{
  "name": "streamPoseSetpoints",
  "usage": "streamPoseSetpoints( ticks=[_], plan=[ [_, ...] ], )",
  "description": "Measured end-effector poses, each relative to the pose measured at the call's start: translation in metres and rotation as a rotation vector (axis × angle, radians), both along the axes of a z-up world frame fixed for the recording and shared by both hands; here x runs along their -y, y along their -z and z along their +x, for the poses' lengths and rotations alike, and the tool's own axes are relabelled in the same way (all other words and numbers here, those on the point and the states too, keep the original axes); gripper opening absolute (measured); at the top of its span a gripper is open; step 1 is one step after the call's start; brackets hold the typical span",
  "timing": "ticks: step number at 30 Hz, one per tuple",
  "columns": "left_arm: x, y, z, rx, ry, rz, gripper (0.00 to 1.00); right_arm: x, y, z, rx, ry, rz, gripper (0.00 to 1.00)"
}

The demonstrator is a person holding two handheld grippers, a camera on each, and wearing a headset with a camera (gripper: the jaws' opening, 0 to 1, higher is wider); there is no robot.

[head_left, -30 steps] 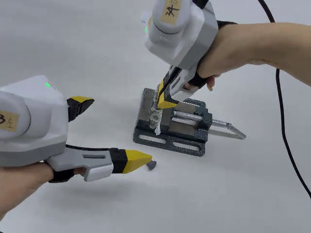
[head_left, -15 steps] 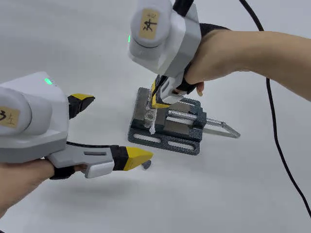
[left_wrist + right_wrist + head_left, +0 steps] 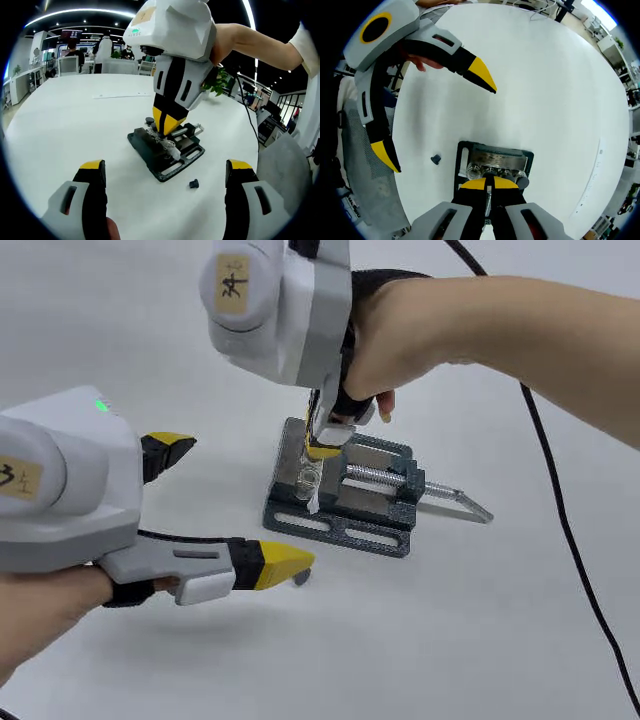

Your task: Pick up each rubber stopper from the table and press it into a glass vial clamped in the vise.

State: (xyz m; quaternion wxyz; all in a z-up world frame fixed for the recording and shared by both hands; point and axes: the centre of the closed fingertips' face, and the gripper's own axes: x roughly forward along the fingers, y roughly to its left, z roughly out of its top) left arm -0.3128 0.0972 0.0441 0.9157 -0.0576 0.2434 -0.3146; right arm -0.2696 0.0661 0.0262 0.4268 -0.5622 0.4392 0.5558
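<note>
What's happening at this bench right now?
A person works with a gripper in each hand. The right gripper, jaws together, points down at the glass vials clamped in the vise. Whether a stopper sits between its tips is hidden. The left gripper hovers open near a loose rubber stopper lying on the white table beside the vise.

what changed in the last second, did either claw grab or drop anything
The right claw swung more upright and its shut tips shifted along the vise to just above the vials. Nothing was visibly taken hold of or let go. The left claw stayed open beside the loose stopper, which still lies on the table.
</note>
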Motion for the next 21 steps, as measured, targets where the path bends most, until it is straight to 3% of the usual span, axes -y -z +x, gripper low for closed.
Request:
streamPoseSetpoints(
  ticks=[6, 9, 14, 17, 21],
  plan=[
    [0.001, -0.001, -0.002, 0.003, 0.006, 0.004, 0.99, 0.001, -0.001, 0.002, -0.054, 0.059, 0.069, 0.00],
    [0.003, -0.002, -0.003, 0.003, 0.005, 0.005, 0.99, 0.002, -0.001, 0.001, -0.053, 0.072, 0.088, 0.00],
    [0.003, -0.006, -0.004, 0.010, 0.012, 0.013, 0.99, 0.001, -0.001, 0.003, -0.058, 0.061, 0.099, 0.00],
    [0.001, -0.012, -0.004, 0.016, 0.009, 0.013, 0.99, 0.002, -0.002, 0.006, -0.096, 0.057, 0.111, 0.00],
    [-0.001, -0.016, -0.004, 0.026, 0.015, 0.028, 0.99, 0.001, -0.002, 0.005, -0.108, 0.046, 0.118, 0.00]
  ],
)
